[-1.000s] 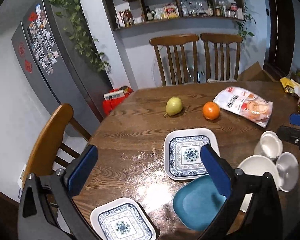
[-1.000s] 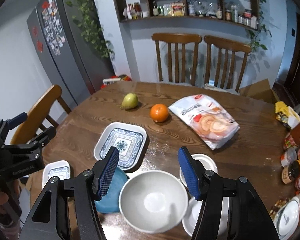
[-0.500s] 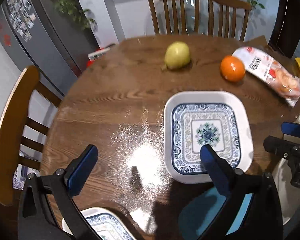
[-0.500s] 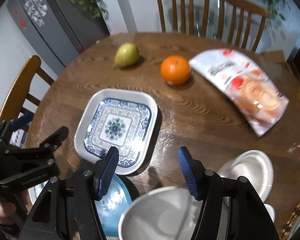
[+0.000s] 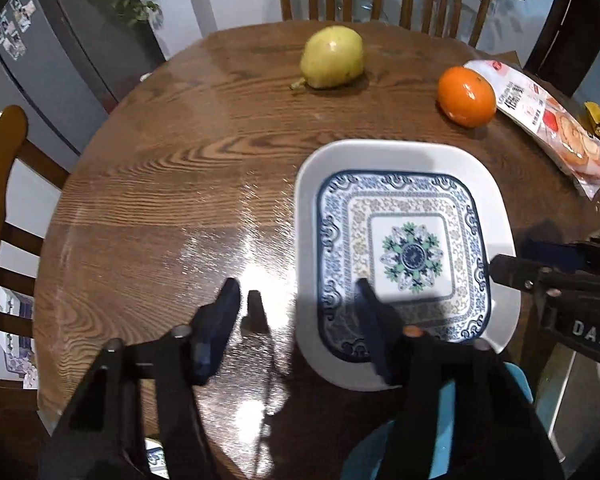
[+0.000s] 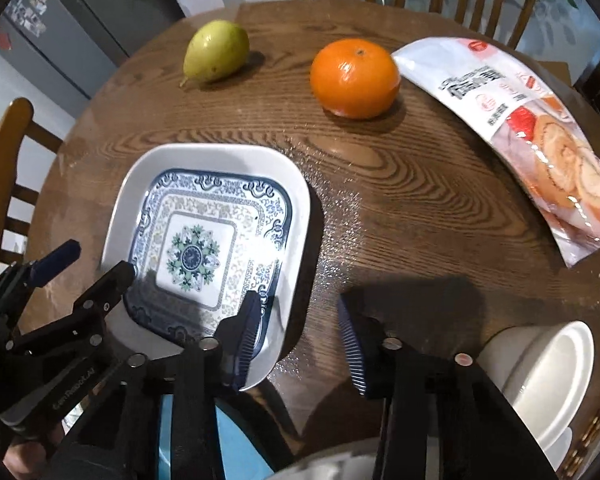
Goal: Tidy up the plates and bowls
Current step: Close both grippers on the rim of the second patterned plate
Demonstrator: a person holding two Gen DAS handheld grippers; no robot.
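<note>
A large square white plate (image 5: pixel 400 152) with a blue pattern lies flat on the round wooden table (image 5: pixel 180 180). My left gripper (image 5: pixel 298 308) hangs low over the plate's near left rim. One finger is above bare table and the other above the plate; its jaws are closing and no pad touches the rim. My right gripper (image 6: pixel 298 320) straddles the near right rim of that same plate (image 6: pixel 220 160) in the same way, jaws closing, pads clear. Each gripper appears in the other's view: the right one (image 5: pixel 516 258), the left one (image 6: pixel 92 268).
A teal dish (image 6: pixel 236 440) sits just under the grippers at the near edge, and stacked white bowls (image 6: pixel 548 376) stand at the right. A pear (image 5: pixel 332 62), an orange (image 5: pixel 466 96) and a snack bag (image 5: pixel 548 128) lie further back. Wooden chairs (image 5: pixel 0 200) ring the table.
Both grippers have dropped and tilted down toward the large patterned plate, which now fills the views. Both pairs of jaws have narrowed around its near rims.
</note>
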